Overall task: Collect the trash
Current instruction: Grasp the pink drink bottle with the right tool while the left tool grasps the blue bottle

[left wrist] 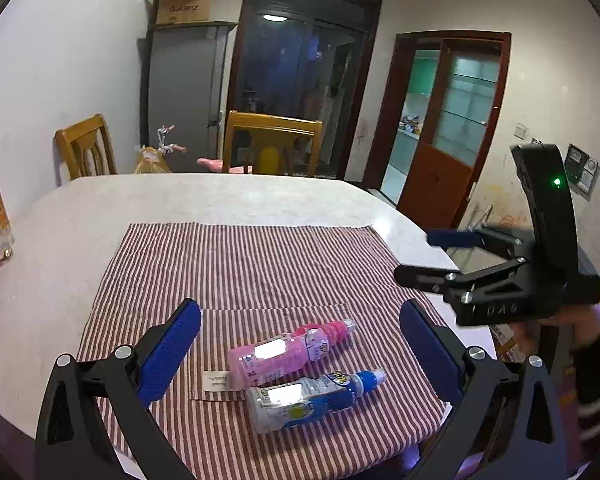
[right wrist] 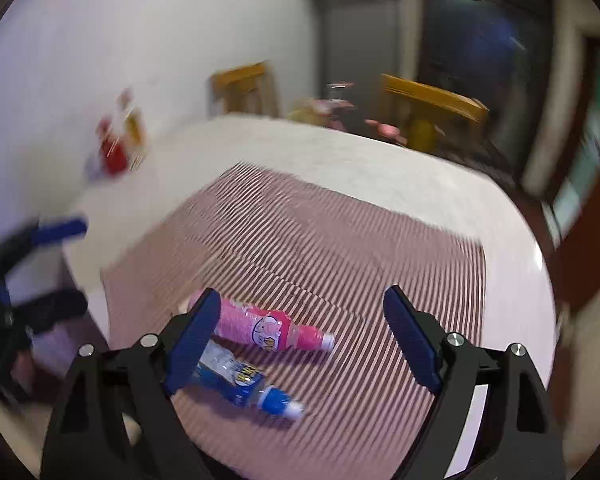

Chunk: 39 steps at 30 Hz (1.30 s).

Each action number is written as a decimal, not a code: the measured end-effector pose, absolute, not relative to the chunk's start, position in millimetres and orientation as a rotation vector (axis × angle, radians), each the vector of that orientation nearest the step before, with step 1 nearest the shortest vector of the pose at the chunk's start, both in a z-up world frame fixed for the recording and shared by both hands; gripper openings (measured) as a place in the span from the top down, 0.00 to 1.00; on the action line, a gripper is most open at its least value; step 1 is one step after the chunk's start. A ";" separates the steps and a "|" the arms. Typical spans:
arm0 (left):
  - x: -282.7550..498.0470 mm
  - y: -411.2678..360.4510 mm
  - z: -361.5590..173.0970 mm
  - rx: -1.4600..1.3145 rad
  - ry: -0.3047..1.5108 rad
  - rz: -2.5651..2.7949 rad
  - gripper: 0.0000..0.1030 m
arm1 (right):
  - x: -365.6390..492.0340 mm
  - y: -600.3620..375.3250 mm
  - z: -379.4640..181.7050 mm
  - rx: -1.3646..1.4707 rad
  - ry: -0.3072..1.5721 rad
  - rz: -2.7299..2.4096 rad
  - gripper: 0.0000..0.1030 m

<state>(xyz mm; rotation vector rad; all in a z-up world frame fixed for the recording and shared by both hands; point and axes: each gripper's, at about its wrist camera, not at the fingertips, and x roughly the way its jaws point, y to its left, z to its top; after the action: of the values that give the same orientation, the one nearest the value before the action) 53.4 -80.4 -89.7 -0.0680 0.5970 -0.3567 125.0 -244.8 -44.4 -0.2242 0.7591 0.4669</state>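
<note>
Bottles: pink (left wrist: pixel 288 350), blue (left wrist: pixel 314 398) below wide, seemingly empty left gripper (left wrist: pixel 300 354), right gripper (right wrist: pixel 304 338).

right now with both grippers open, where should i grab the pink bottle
Grip the pink bottle across its wide middle, coming from above with the fingers on either long side. It lies flat on the striped cloth, cap toward the right, and the blue bottle lies close alongside nearer the camera, so keep the near finger thin in that gap.

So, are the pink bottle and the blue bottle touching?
Touching. The left wrist view shows the pink bottle lying against the blue bottle near their bases.
</note>
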 end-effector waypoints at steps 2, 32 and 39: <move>54.5 -77.8 -90.2 -0.075 0.604 -0.351 0.06 | 132.7 -223.8 -49.5 -0.380 0.776 0.578 0.17; 50.4 -47.1 -95.5 -0.130 0.683 -0.374 0.06 | 194.6 -88.3 -201.9 -1.121 1.183 1.005 0.46; 50.3 -54.9 -95.3 -0.122 0.691 -0.382 0.06 | 205.2 -97.2 -206.5 -1.007 1.254 0.976 0.49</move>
<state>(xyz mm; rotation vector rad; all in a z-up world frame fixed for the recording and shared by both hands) 50.3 -54.9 -95.3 -0.1219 0.6907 -0.3821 205.2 -97.2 -206.5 -1.0068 1.2541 0.9764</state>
